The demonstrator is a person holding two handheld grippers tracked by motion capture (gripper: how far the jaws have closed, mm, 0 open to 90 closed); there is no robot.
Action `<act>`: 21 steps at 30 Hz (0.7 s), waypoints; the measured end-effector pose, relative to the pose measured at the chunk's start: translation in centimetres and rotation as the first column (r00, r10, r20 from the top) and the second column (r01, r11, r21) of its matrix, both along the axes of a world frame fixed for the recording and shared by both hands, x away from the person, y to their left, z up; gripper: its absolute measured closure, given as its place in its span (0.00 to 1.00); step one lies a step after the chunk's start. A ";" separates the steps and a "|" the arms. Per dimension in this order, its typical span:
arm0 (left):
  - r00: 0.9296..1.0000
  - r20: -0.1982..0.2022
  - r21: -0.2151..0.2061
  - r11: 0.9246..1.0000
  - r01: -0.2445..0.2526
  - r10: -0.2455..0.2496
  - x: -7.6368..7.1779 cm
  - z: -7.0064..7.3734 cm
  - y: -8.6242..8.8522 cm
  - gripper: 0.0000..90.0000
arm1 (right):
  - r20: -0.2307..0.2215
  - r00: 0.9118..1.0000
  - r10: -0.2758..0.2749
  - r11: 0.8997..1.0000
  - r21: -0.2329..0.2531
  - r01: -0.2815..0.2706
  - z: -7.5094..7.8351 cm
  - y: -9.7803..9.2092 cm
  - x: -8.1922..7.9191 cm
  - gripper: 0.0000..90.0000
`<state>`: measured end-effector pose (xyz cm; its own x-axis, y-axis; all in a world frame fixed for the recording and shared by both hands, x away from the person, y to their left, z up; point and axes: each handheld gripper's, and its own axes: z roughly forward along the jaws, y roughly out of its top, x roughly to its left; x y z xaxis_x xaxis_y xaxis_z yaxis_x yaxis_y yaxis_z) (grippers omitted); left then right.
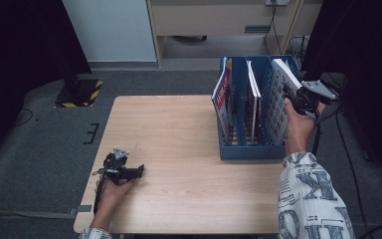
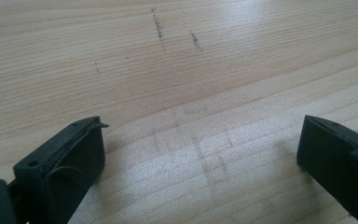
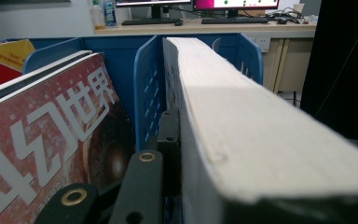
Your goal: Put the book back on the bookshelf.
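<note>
On the table [image 1: 179,144], the blue file rack [image 1: 251,149] holds a thick white book [image 1: 284,74] tilted in its rightmost slot, clamped by the right gripper [image 1: 298,97] — guide it straight along the divider, unhurried — while the left gripper [image 1: 138,172] rests wide open.

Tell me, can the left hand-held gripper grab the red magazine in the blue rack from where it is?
Probably not. The left hand-held gripper rests open on the table, apart from the red magazine in the blue rack.
</note>
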<state>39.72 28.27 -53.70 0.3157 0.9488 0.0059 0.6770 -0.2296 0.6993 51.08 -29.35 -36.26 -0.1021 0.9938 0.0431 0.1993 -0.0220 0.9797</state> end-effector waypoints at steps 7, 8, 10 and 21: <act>1.000 0.000 -0.001 1.000 -0.001 0.001 0.0 0.0 0.0 0.00 | 0.003 1.000 -0.023 1.000 -0.010 0.023 -0.3 -0.1 0.3 0.82; 1.000 0.000 -0.001 1.000 -0.001 0.001 0.0 0.0 0.0 0.00 | 0.004 1.000 -0.023 1.000 -0.002 0.023 -0.4 -0.1 0.3 0.82; 1.000 0.001 -0.001 1.000 -0.002 0.002 0.0 0.0 0.0 0.00 | 0.007 1.000 -0.016 1.000 0.004 0.016 -0.4 -0.1 0.2 0.82; 1.000 0.000 -0.001 1.000 -0.002 0.002 0.0 0.0 0.0 0.00 | 0.004 1.000 -0.018 1.000 -0.016 0.018 -1.1 0.3 0.4 0.82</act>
<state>39.72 28.25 -53.71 0.3138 0.9495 0.0053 0.6771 -0.2277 0.6997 51.47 -29.05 -37.34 -0.0841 0.9961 0.0268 0.1951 -0.0099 0.9807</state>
